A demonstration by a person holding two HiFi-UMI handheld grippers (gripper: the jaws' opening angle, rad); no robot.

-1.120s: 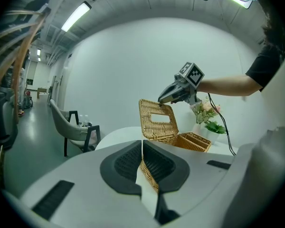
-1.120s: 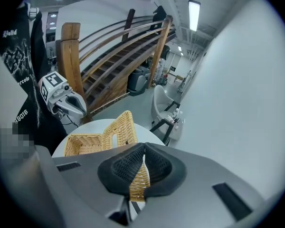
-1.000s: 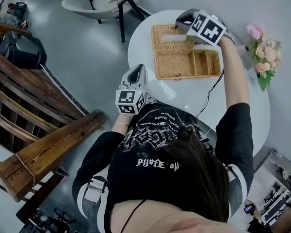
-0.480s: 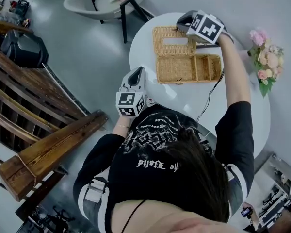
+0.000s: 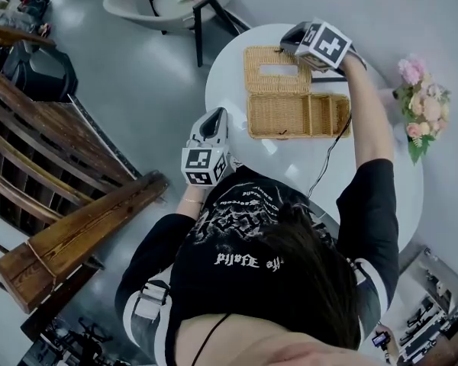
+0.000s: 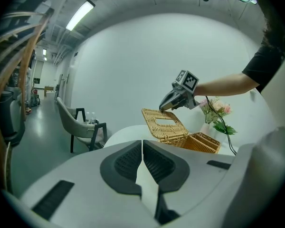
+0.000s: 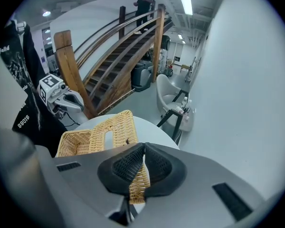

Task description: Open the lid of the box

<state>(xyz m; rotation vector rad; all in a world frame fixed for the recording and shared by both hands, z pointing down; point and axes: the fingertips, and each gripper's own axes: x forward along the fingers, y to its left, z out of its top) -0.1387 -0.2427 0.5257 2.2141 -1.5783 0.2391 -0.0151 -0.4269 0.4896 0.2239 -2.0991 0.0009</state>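
Arm point(image 5: 370, 124) outstretched, right claw point(image 7: 143, 148) on lid point(image 5: 259, 63)

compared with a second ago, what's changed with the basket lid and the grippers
The right gripper, shut on the edge of the wicker lid, has sunk a little and swung it further back, so it lies more open. Nothing was let go. The left gripper stays shut and empty by the table edge; the box and flowers are unchanged.
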